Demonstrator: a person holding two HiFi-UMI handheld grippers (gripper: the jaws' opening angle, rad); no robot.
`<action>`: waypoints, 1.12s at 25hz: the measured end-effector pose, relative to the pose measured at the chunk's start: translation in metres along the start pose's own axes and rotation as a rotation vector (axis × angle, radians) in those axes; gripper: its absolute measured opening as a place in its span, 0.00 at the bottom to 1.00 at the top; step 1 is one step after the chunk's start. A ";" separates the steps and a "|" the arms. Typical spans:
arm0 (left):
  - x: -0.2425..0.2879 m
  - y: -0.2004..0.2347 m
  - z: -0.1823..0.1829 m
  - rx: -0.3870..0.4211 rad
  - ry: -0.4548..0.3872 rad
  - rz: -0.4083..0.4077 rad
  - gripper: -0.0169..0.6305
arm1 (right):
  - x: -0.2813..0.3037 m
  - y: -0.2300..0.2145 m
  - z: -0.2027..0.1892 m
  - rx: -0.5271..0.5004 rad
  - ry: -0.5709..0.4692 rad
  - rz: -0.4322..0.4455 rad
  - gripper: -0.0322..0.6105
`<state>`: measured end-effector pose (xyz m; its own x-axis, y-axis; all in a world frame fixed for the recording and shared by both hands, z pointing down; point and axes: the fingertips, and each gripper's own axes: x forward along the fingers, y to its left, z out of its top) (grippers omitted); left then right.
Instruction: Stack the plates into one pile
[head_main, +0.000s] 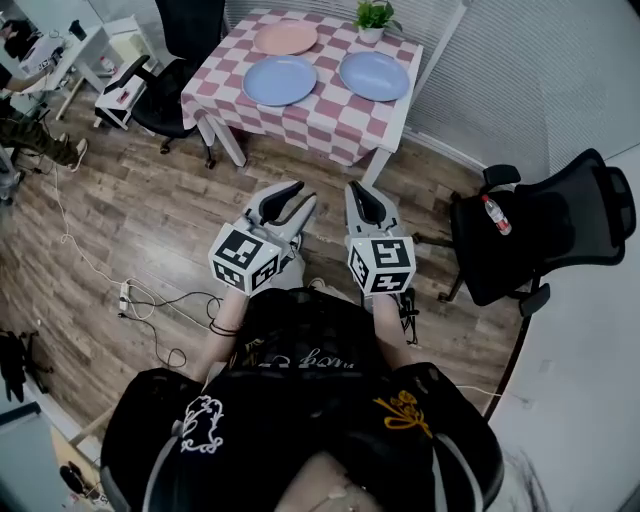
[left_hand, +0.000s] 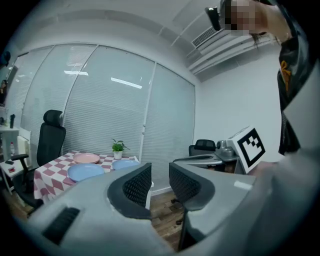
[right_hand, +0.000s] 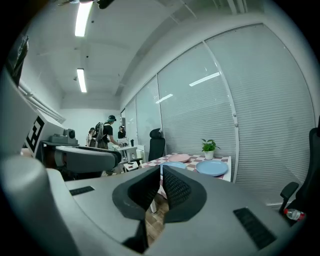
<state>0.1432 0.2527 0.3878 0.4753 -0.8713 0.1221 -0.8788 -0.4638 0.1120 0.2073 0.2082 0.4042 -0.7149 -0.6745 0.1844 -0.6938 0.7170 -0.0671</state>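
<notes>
Three plates lie apart on the pink-checked table (head_main: 330, 125): a pink plate (head_main: 285, 38) at the far side, a blue plate (head_main: 280, 80) at the left and another blue plate (head_main: 374, 75) at the right. Both grippers hang over the wooden floor, well short of the table. My left gripper (head_main: 297, 198) is open by a narrow gap with nothing in it (left_hand: 160, 176). My right gripper (head_main: 358, 190) is shut and empty (right_hand: 161, 174). The left gripper view shows the pink plate (left_hand: 86, 158) and a blue plate (left_hand: 85, 171) far ahead.
A small potted plant (head_main: 373, 18) stands at the table's far edge. A black office chair (head_main: 560, 225) with a bottle (head_main: 496, 215) on its seat is to the right, another chair (head_main: 185, 60) left of the table. Cables and a power strip (head_main: 125, 295) lie on the floor. People (right_hand: 105, 132) stand far off.
</notes>
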 end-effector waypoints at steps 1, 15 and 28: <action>0.001 0.002 0.000 0.001 0.004 0.002 0.21 | 0.001 0.000 0.000 0.004 -0.002 0.003 0.09; 0.056 0.035 -0.002 -0.005 0.044 -0.045 0.21 | 0.046 -0.039 -0.010 0.026 0.063 -0.006 0.09; 0.140 0.155 0.028 -0.019 0.030 -0.110 0.15 | 0.173 -0.081 0.013 0.017 0.119 -0.066 0.09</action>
<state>0.0722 0.0542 0.3950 0.5702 -0.8098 0.1379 -0.8205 -0.5531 0.1447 0.1391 0.0312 0.4284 -0.6528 -0.6940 0.3036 -0.7412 0.6679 -0.0669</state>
